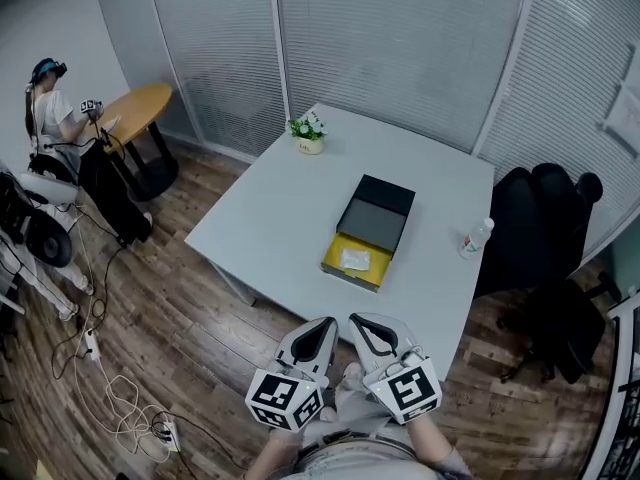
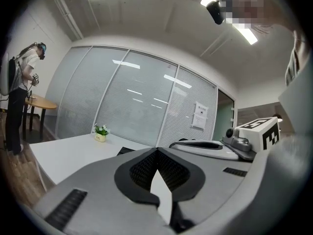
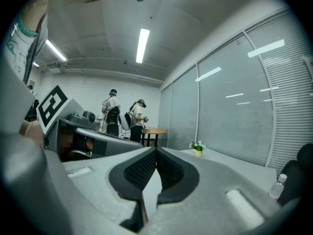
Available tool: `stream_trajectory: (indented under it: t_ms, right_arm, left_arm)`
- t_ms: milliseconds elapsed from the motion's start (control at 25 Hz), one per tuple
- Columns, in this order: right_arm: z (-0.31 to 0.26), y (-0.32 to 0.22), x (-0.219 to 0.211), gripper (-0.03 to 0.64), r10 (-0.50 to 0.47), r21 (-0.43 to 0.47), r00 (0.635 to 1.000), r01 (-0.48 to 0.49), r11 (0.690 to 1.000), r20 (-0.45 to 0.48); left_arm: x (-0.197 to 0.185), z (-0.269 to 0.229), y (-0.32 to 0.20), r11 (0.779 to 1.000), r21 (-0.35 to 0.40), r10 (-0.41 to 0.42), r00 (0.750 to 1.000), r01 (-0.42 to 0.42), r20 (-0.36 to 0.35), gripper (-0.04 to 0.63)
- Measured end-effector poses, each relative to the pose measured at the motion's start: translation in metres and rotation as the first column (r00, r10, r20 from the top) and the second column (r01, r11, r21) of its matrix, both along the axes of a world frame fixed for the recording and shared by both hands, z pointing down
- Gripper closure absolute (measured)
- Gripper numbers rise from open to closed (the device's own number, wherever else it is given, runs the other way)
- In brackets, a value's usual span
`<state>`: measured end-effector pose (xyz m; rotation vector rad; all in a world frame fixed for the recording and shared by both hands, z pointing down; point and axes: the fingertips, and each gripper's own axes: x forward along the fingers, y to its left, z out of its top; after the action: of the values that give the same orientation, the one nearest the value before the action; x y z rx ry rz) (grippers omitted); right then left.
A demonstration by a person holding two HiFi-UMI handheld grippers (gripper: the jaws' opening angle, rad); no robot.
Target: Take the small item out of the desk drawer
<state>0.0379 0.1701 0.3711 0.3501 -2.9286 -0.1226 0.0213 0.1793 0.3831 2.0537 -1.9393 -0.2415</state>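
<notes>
Both grippers are clenched on nothing, jaws pressed tip to tip. The left gripper (image 1: 324,326) and right gripper (image 1: 360,322) sit side by side close to the person's body, short of the table (image 1: 270,218), and point forward about level. Straight ahead, well apart from them, the yellow drawer (image 1: 346,274) stands pulled out of its black case (image 1: 378,213) toward the person. A small white item (image 1: 355,259) lies inside it. The case's long axis runs away from the person, and the right gripper looks better lined up.
</notes>
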Motion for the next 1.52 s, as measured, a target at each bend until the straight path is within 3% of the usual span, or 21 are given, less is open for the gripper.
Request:
stream_trajectory:
  t_ms: [280,640,1200,1520]
  right_arm:
    - [-0.018,-0.075,-0.033,0.614,-0.028,0.024,0.999,0.027,0.999,0.023]
    - [-0.013,-0.135,-0.041,0.614,-0.025,0.016,0.999,0.025,1.0,0.035]
    - [-0.004,-0.18,-0.037,0.615,-0.057,0.02,0.998,0.056,0.998,0.019]
    - [0.001,-0.202,-0.026,0.614,0.043,0.012,0.999,-0.043,0.999,0.017]
  left_arm:
    - [-0.03,-0.022,-0.08,1.0,0.025,0.016,1.0,-0.016,0.014,0.598]
    - [-0.043,-0.014,-0.137,1.0,-0.003,0.009,1.0,-0.009,0.018,0.598]
    - [-0.037,0.004,-0.178,0.998,-0.051,0.039,0.999,-0.037,0.029,0.598]
    - [-0.044,0.011,-0.203,0.988,-0.072,0.137,0.99,-0.134,0.039,0.598]
